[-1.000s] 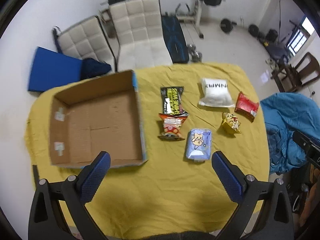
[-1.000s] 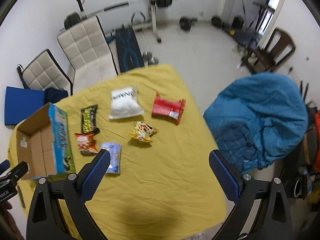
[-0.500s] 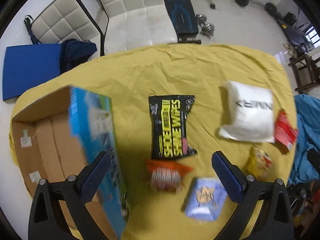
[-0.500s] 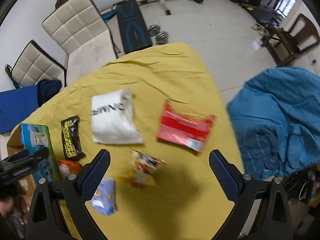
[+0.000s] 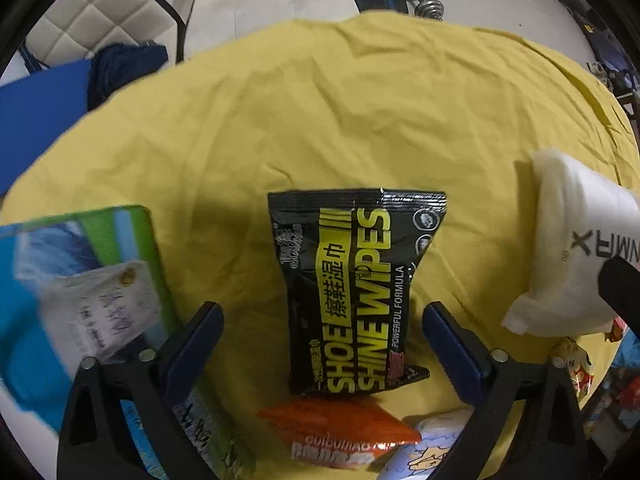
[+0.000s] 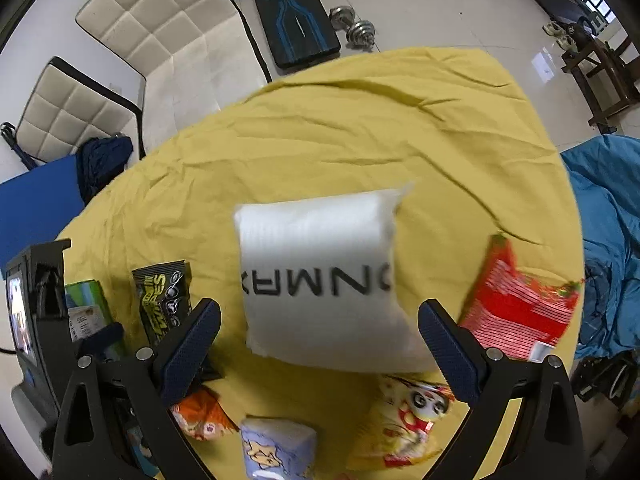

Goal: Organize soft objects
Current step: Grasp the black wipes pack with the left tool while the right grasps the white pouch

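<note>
A black and yellow shoe shine wipes pack lies flat on the yellow cloth. My left gripper points straight down over it, and the pack's lower half sits between the blue fingers. The jaws are closing, with a gap left on each side of the pack. A white pillow-like pack with black letters lies under my right gripper, which is open and straddles its lower part. The same white pack shows at the right edge of the left wrist view.
A cardboard box with a blue-green printed outside stands left of the wipes. An orange snack pack, a pale blue tissue pack, a yellow panda snack and a red pack lie nearby. Padded chairs, dumbbells and a blue cover ring the table.
Both grippers have dropped close to the cloth. The left now frames the wipes pack and its jaws stand narrower. The right now frames the white pack.
</note>
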### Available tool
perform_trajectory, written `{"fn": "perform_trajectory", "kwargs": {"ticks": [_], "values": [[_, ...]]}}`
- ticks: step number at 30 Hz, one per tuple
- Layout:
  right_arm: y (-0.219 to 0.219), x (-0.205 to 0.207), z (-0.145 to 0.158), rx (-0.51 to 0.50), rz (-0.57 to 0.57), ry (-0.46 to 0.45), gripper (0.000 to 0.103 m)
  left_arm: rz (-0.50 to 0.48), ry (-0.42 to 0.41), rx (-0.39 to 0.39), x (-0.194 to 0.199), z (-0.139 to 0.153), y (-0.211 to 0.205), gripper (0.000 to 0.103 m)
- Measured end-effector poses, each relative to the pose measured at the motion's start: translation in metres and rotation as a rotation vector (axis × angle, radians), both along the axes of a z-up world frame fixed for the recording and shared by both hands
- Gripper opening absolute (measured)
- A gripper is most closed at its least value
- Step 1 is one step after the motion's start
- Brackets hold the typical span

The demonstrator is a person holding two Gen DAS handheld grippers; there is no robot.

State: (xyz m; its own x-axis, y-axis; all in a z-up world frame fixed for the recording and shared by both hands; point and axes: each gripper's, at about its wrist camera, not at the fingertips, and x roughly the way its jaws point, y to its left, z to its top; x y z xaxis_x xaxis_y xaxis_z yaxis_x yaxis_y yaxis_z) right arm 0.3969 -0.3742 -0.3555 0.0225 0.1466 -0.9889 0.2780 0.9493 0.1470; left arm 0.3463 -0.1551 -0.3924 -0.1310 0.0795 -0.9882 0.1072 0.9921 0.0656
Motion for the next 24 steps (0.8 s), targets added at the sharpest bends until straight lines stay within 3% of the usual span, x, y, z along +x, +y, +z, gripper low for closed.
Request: {"fn": "perform_trajectory", "kwargs": {"ticks": [1, 4, 7, 13, 19, 24], "values": [[0.003, 0.002, -0.003, -0.004, 0.001, 0.009, 0.101, 0.006, 0.011, -0.004, -0.001, -0.004, 0.002, 0.083], [0.01, 0.009, -0.013, -0.027, 0.005, 0.028, 0.101, -0.005, 0.006, -0.012, -0.004, -0.01, 0.001, 0.075], [0.012, 0.014, -0.024, -0.05, -0.002, 0.059, 0.101, 0.003, -0.004, -0.044, -0.008, -0.008, 0.0, 0.054], [0.012, 0.017, -0.042, -0.063, -0.01, 0.108, 0.101, 0.004, -0.032, -0.053, -0.013, -0.005, -0.002, 0.051], [0.017, 0.015, -0.038, -0.093, 0.008, 0.096, 0.079, -0.01, -0.099, -0.053, -0.012, 0.028, -0.004, 0.05], [0.013, 0.007, -0.014, -0.092, 0.02, 0.063, 0.074, -0.009, -0.169, -0.089, -0.014, 0.07, -0.001, 0.05]]}}
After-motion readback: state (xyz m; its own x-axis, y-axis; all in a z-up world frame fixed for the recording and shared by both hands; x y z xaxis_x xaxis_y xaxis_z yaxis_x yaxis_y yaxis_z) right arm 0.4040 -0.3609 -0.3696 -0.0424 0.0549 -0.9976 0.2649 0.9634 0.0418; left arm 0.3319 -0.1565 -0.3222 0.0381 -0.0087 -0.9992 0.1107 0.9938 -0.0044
